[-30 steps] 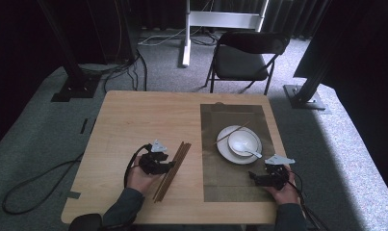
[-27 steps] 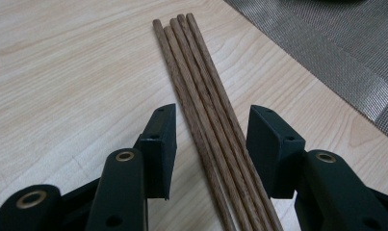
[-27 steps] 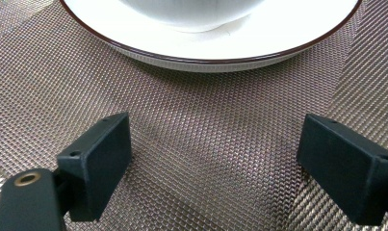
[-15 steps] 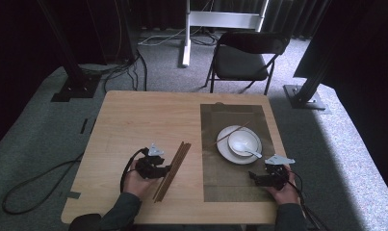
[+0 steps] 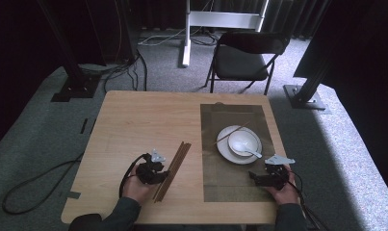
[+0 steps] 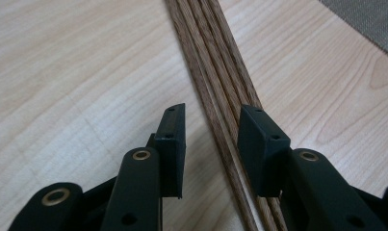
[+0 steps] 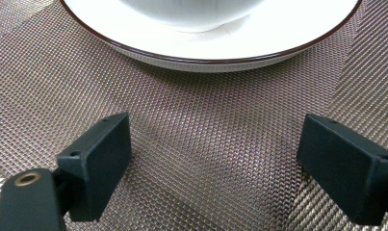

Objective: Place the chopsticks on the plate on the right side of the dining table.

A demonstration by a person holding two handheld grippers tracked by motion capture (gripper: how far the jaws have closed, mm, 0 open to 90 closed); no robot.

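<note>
The chopsticks (image 6: 215, 82) lay in a bundle on the counter (image 5: 134, 125), long way pointing straight ahead of the left gripper (image 6: 212, 139). They sat between its half-open jaws, which had just been closing from wider a second ago, not pinching yet. The right gripper (image 7: 215, 159) waited wide by the plate (image 7: 259, 45).

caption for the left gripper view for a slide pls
Left gripper, its jaws just closing, straddles a bundle of wooden chopsticks lying on the light wooden table, pads not yet pressing on them.
</note>
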